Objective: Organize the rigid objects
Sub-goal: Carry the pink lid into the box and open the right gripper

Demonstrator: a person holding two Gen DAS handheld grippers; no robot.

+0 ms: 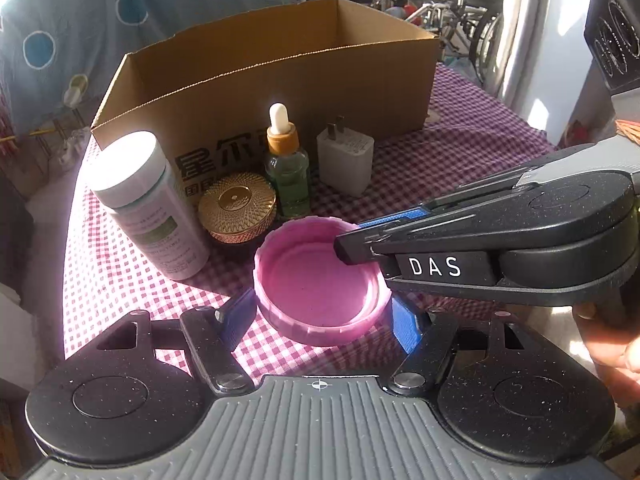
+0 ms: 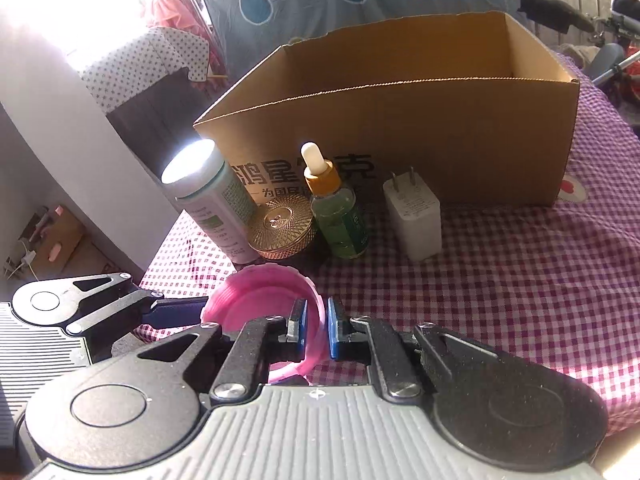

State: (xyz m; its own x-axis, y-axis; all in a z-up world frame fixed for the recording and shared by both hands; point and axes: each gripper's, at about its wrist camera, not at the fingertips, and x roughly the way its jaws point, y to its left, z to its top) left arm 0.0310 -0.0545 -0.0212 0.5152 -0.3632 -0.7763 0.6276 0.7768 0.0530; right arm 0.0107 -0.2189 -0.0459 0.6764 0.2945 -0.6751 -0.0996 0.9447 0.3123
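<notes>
Pink ribbed lid (image 1: 318,280), hollow side up; right claw (image 2: 317,330) pinches rim, left claw (image 1: 324,316) straddles lid.

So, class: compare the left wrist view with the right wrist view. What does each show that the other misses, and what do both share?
Only the left wrist view shows the pink lid's whole inside and wheelchairs behind.

Only the right wrist view shows the right tongs' blue pads pinching the lid's wall, one pad inside, one outside.

Both show the cardboard box, white bottle, gold jar, dropper bottle and charger.
</notes>
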